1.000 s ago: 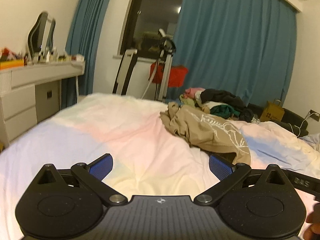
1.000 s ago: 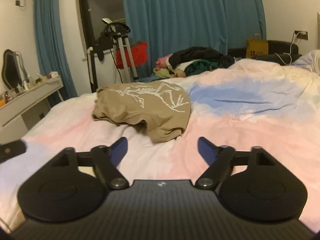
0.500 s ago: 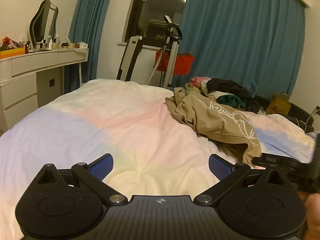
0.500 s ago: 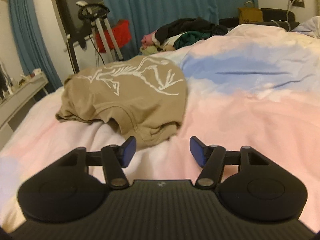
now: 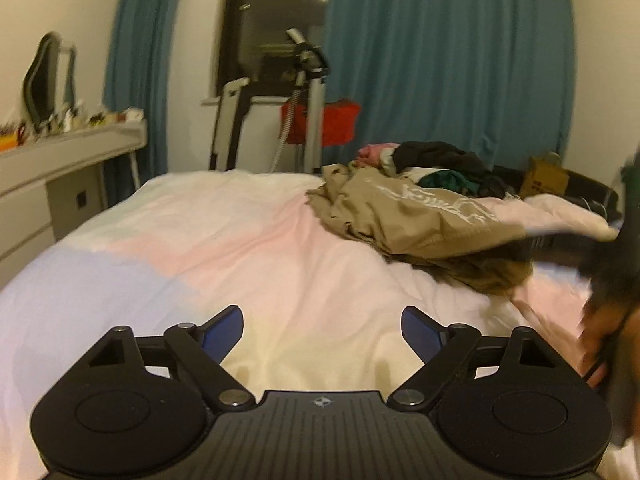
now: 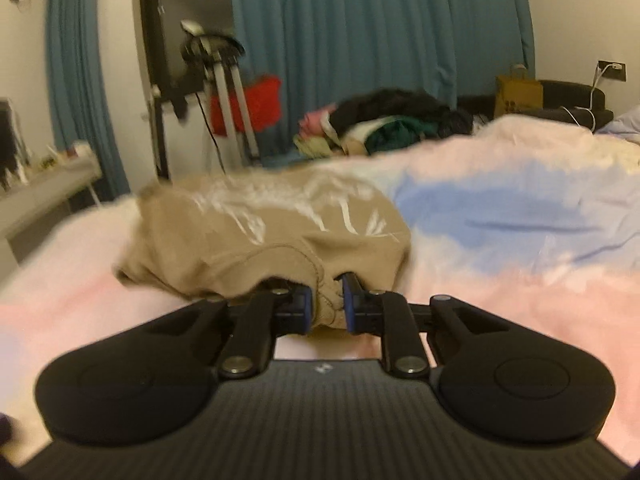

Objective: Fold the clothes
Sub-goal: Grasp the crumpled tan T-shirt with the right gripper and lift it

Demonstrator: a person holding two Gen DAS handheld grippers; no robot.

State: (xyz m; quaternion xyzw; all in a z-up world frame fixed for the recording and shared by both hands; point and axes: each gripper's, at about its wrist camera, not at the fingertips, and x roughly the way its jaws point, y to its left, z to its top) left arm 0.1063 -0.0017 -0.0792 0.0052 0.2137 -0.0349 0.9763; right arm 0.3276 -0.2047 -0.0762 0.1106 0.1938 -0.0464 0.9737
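A tan T-shirt with a white print (image 6: 280, 232) lies crumpled on the pastel bed cover (image 6: 500, 248). My right gripper (image 6: 326, 306) is shut on the shirt's near edge, by the collar seam. In the left wrist view the same shirt (image 5: 416, 216) lies to the right, its near end lifted off the bed. My left gripper (image 5: 322, 330) is open and empty, low over the bed cover (image 5: 240, 264), left of the shirt. The right hand and its gripper show blurred at that view's right edge (image 5: 612, 280).
A pile of other clothes (image 5: 432, 164) sits at the far edge of the bed. A white dresser (image 5: 60, 168) with a mirror stands at the left. A stand with a red bag (image 5: 320, 120) and blue curtains (image 5: 440, 60) are behind.
My right gripper moved forward to the shirt and shut on its near edge. The shirt's near end is lifted now. My left gripper stayed open and shifted only slightly.
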